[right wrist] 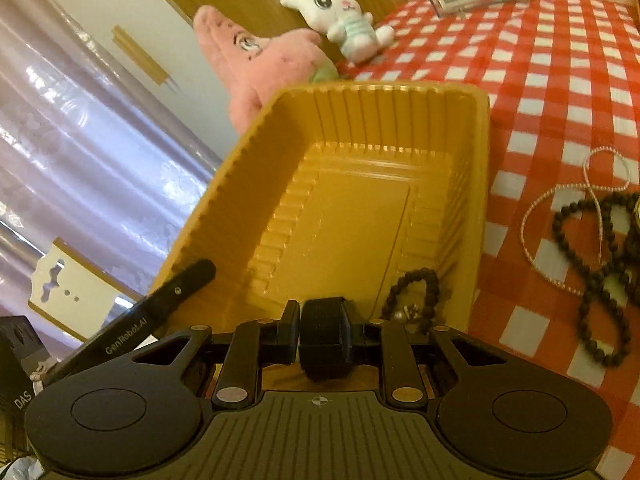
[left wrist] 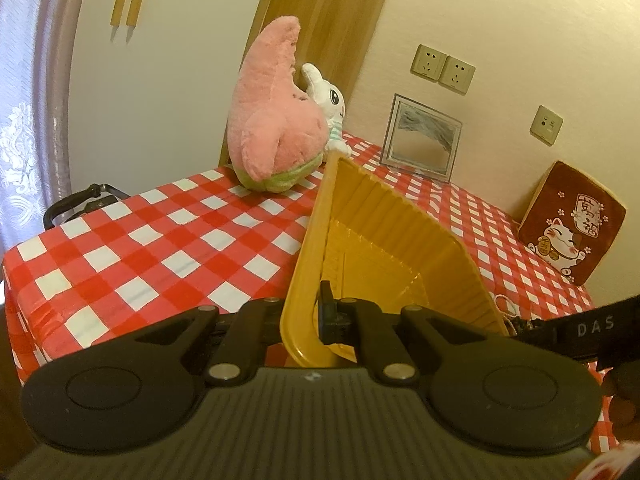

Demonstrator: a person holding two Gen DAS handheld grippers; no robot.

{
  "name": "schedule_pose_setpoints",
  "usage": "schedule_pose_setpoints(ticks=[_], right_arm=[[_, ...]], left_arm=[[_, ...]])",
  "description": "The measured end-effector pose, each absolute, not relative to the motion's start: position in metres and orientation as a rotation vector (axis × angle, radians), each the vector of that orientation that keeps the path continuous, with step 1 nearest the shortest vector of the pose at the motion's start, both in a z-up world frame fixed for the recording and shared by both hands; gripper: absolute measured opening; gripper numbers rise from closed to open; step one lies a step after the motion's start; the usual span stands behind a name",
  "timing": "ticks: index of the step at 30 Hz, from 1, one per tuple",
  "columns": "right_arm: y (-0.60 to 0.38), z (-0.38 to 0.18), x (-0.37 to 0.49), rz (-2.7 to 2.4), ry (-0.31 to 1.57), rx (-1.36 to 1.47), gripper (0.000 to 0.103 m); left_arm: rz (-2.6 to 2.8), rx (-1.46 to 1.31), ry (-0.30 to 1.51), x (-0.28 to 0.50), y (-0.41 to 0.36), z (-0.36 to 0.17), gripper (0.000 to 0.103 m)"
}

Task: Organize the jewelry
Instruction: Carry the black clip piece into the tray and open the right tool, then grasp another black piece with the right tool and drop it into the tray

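A yellow ribbed plastic tray [left wrist: 384,216] is held tilted above the red-checked table. My left gripper [left wrist: 308,320] is shut on the tray's near wall. In the right wrist view the tray [right wrist: 360,128] fills the centre, with a dark bead bracelet [right wrist: 416,292] lying in its near right corner. My right gripper [right wrist: 320,332] is shut, its fingers together just over the tray's near rim, holding nothing I can see. A dark bead necklace [right wrist: 592,264] and a thin pearl strand [right wrist: 560,200] lie tangled on the cloth to the right of the tray.
A pink star plush [left wrist: 272,120] and a white bunny plush [left wrist: 328,100] stand at the table's back. A framed picture [left wrist: 420,140] and a red lucky-cat cushion [left wrist: 572,220] lean on the wall. Curtains hang at left. The table edge runs along the left.
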State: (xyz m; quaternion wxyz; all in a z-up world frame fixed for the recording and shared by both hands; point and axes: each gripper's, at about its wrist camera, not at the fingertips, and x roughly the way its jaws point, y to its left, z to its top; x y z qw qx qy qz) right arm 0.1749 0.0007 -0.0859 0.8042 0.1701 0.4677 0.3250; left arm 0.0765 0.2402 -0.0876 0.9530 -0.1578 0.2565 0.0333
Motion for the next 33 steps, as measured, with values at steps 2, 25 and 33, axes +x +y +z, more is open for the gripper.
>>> schedule_pose_setpoints(ticks=[2,25,33], right_arm=[[-0.002,-0.08,0.169,0.686,0.974,0.347,0.06],[-0.169,-0.102,0.129,0.066,0.936,0.325,0.061],[-0.149,-0.122,0.164,0.052,0.943,0.249,0.048]], left_arm=[[0.064,-0.323,0.525,0.078,0.241,-0.089,0.006],[0.016,-0.324,0.527,0.084,0.251,-0.092,0.006],[0.015,-0.321,0.526,0.085,0.25,-0.091,0.006]])
